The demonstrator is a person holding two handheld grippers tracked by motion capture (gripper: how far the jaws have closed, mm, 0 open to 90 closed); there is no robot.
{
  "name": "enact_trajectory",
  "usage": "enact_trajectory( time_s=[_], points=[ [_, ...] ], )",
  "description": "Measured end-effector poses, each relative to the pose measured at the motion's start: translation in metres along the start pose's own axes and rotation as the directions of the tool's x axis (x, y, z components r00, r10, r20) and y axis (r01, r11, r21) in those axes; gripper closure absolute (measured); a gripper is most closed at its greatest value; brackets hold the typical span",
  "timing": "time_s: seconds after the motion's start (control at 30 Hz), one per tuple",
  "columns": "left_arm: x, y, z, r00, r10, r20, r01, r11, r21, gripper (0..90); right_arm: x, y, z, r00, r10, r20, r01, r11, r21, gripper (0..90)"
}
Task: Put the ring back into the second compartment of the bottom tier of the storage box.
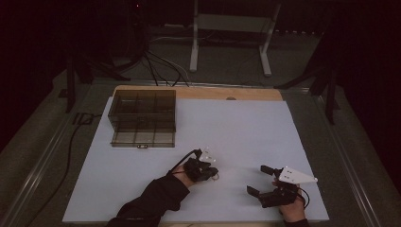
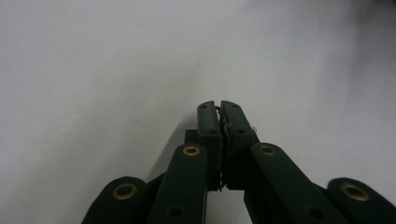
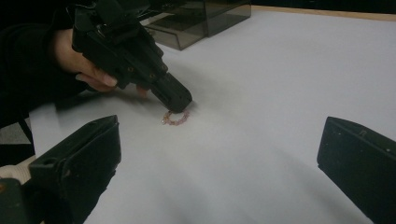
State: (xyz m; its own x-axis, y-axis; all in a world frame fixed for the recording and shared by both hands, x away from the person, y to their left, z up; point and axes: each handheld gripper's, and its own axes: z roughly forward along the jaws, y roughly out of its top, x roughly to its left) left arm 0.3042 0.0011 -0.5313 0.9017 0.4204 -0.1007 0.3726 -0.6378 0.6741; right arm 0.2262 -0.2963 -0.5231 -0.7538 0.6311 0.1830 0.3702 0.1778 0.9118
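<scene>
A small ring of pink beads, a bracelet point(image 3: 176, 118), lies on the white table sheet point(image 1: 236, 127). My left gripper point(image 3: 177, 102) points down onto the bracelet's far rim. Its jaws are shut, with a thin strand of the bracelet point(image 2: 224, 122) pinched between the pads and one pink bead peeking out beside the right jaw. In the high view the left gripper point(image 1: 213, 172) sits at the middle front, the bracelet point(image 1: 216, 178) just under its tip. My right gripper point(image 1: 258, 180) rests at the front right, to the right of the bracelet. It is open, and nothing is between its wide jaws point(image 3: 219, 163).
A dark see-through box with compartments point(image 1: 142, 111) stands at the back left of the sheet, its lid point(image 1: 142, 138) folded flat toward me. The same box point(image 3: 201, 18) lies beyond the left hand. A wooden table edge point(image 1: 198, 91) runs along the back.
</scene>
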Motion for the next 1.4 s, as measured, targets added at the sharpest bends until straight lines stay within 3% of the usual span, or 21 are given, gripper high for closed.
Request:
enact_trajectory(
  time_s=[0.27, 0.63, 1.4],
  points=[
    [-0.002, 0.003, -0.006, 0.9999, 0.013, 0.000, -0.013, 0.9997, -0.020, 89.9, 0.000, 0.000, 0.000, 1.0000, 0.001, 0.001, -0.001, 1.000, 0.001, 0.0],
    [-0.001, 0.007, -0.019, 1.0000, 0.005, -0.004, -0.005, 0.9982, -0.060, 89.9, 0.000, 0.000, 0.000, 1.0000, 0.001, 0.002, -0.001, 1.000, 0.002, 0.0],
    [0.004, 0.009, -0.035, 0.9997, -0.014, -0.021, 0.012, 0.9957, -0.092, 89.9, -0.001, 0.000, 0.000, 1.0000, 0.004, 0.005, -0.004, 1.000, -0.003, 0.0]
  ],
)
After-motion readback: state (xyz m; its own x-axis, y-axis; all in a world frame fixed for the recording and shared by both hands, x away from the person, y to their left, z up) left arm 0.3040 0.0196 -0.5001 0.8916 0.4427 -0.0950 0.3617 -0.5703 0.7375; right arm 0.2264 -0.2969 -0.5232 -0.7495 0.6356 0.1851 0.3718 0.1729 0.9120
